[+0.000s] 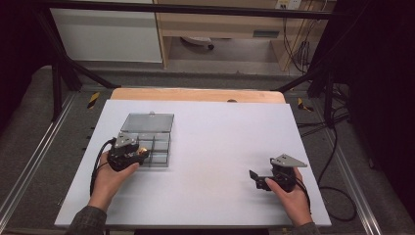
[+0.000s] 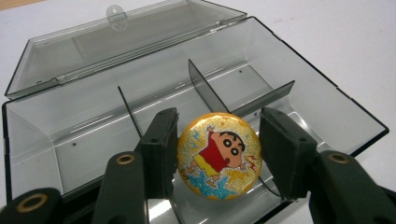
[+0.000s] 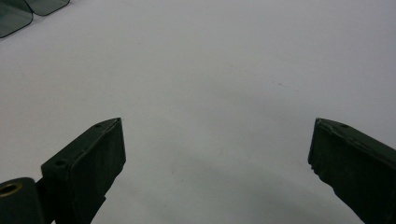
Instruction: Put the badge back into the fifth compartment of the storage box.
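Left gripper (image 2: 217, 154) over near row of open clear box (image 2: 322, 84), jaws straddling round badge (image 2: 218, 155). Left jaw touching badge rim, right jaw near opposite rim; contact there unclear, so grip or release — cannot tell.

Box sits at tabletop (image 1: 220, 147) left side, lid (image 2: 116, 42) flat behind.

Badge: light, rigid, glossy domed face, likely slippery. Take by rim, edge to edge, not face.

Right gripper (image 1: 258, 179) idle near tabletop right edge, jaws wide, empty.

Badge (image 2: 218, 156) over the box (image 2: 322, 93), table's (image 1: 220, 147) left half.
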The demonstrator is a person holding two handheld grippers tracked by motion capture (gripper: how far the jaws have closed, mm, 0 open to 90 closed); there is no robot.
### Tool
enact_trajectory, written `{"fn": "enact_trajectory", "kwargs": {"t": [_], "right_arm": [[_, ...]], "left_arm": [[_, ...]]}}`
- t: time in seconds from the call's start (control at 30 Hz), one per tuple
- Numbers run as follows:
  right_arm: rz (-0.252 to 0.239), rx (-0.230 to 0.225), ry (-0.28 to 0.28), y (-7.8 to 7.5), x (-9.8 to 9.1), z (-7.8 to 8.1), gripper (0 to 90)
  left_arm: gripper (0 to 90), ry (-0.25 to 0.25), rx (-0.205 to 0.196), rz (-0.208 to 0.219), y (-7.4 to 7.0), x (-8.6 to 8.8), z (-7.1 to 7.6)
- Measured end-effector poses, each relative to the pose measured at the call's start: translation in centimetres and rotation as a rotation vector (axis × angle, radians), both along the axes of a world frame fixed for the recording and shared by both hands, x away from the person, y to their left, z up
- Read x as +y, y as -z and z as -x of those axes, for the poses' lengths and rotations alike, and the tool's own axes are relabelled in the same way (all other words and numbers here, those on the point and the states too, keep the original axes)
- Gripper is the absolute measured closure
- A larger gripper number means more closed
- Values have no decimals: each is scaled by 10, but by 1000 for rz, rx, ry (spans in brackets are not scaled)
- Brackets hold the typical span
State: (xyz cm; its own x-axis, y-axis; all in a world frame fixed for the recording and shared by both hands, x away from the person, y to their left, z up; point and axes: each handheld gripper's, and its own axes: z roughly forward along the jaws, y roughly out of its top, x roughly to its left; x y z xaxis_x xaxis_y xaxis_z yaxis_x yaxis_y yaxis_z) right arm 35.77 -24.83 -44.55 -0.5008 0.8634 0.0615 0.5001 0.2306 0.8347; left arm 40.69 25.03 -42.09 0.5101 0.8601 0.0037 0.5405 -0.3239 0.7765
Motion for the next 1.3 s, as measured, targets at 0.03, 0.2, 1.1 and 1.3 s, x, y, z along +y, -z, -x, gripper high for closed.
{"fn": "enact_trajectory", "kwargs": {"t": [0.03, 0.2, 1.1, 1.3], "right_arm": [[0, 0, 0, 0, 0, 0, 44], [-1, 3, 0, 0, 0, 0, 42], [0, -1, 1, 0, 0, 0, 38], [1, -3, 0, 0, 0, 0, 38]], "left_arm": [[484, 1, 0, 1, 0, 0, 0], [483, -1, -1, 2, 1, -1, 0], [447, 9, -15, 34, -1, -2, 1], [424, 15, -24, 39, -1, -3, 1]]}}
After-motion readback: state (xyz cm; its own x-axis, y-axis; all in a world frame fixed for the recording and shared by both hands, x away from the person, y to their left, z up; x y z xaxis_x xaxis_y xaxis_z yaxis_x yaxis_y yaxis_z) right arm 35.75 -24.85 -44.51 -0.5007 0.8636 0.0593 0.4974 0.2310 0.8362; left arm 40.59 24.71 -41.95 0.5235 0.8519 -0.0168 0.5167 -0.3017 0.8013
